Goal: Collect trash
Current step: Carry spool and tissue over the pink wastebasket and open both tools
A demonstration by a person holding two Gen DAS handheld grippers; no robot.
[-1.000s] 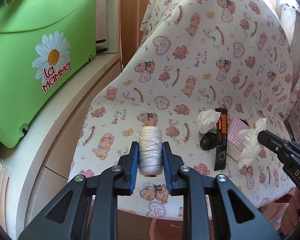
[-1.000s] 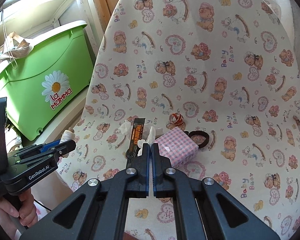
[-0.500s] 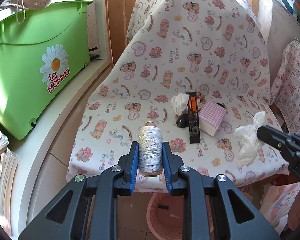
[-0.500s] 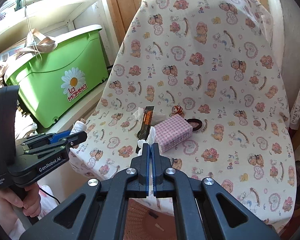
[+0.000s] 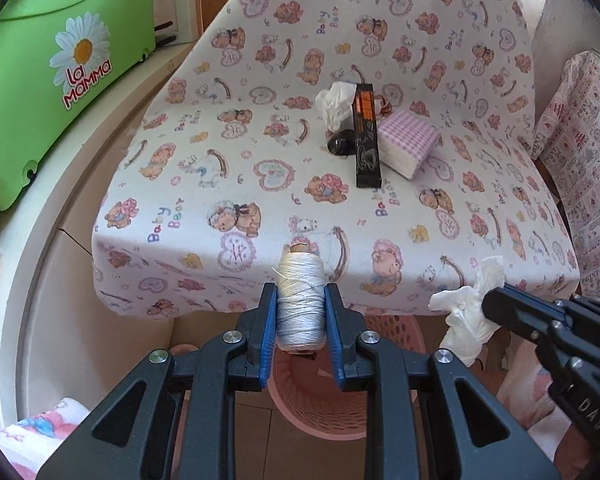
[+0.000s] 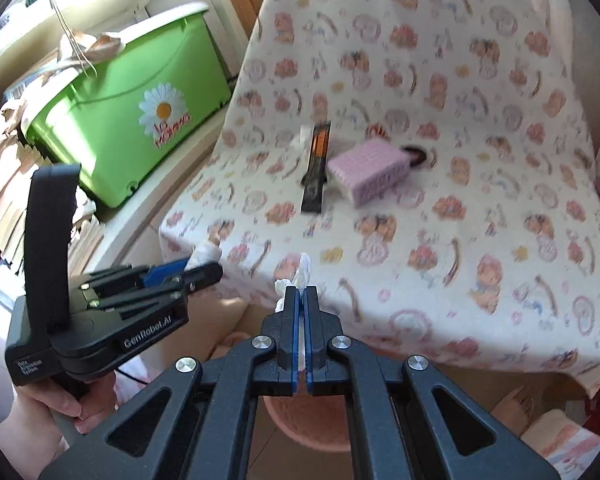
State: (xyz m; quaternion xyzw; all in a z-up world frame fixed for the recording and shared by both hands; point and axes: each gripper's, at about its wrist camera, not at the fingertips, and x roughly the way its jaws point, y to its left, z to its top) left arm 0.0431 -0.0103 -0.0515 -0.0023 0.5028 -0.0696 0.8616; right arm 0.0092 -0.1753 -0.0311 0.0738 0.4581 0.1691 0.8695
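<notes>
Left wrist view is showing the thread spool [image 5: 301,300] pinched by the left gripper [image 5: 301,312], now hanging past the chair edge over the pink basket [image 5: 328,400] at lower centre, so a drop looks near. Right wrist view, blurrier, is showing the right gripper [image 6: 301,300] pressed on a tissue [image 6: 300,276].

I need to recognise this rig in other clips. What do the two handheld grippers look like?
Both grippers, left and right, are matte black with angular, cut-out fingers, silver pivot screws and blue pads. The left carries white "GenRobot.AI" lettering and an upright black handle.
</notes>
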